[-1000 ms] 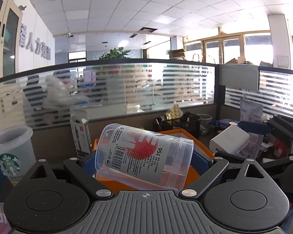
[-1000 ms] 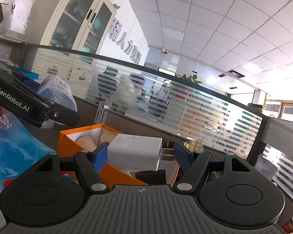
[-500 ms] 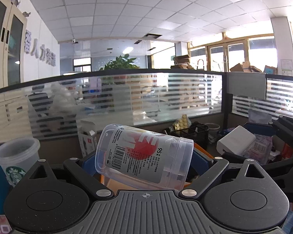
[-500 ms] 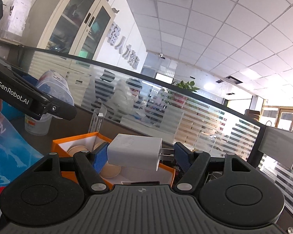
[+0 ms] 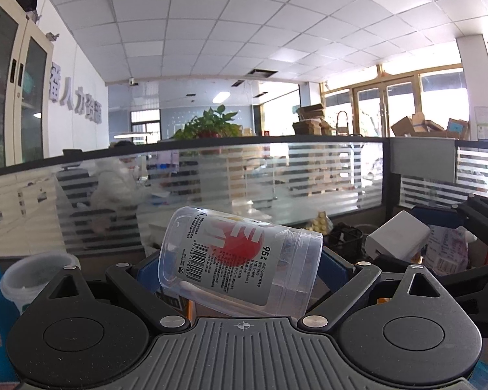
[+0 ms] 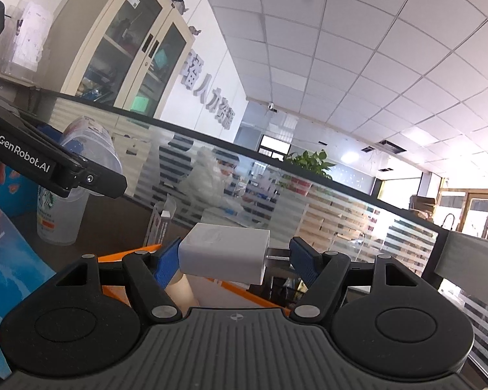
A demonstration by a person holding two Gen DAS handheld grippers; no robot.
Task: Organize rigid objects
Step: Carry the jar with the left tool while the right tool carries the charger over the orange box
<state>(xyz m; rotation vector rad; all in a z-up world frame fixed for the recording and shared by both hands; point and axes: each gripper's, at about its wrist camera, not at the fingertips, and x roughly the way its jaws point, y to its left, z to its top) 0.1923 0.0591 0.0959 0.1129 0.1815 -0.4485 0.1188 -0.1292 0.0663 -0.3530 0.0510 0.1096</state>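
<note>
Ceiling (image 5: 244, 16): white suspended tiles with recessed light panels. Left wall (image 5: 81, 91): white, bearing raised grey characters. Cabinet (image 6: 127, 58): cream frame, glass doors (contents indistinct). Partition (image 5: 276, 175): frosted striped glass with a dark top rail, spanning the room. Potted plant (image 5: 211, 123): green, behind the partition. Windows (image 5: 406, 104): wood-framed, bright daylight; cardboard boxes (image 5: 312, 120) are stacked near them.

One clear jar (image 5: 240, 260), one white charger (image 6: 226, 256), one Starbucks cup (image 6: 60, 217), one orange box (image 6: 244, 292), two grippers.
</note>
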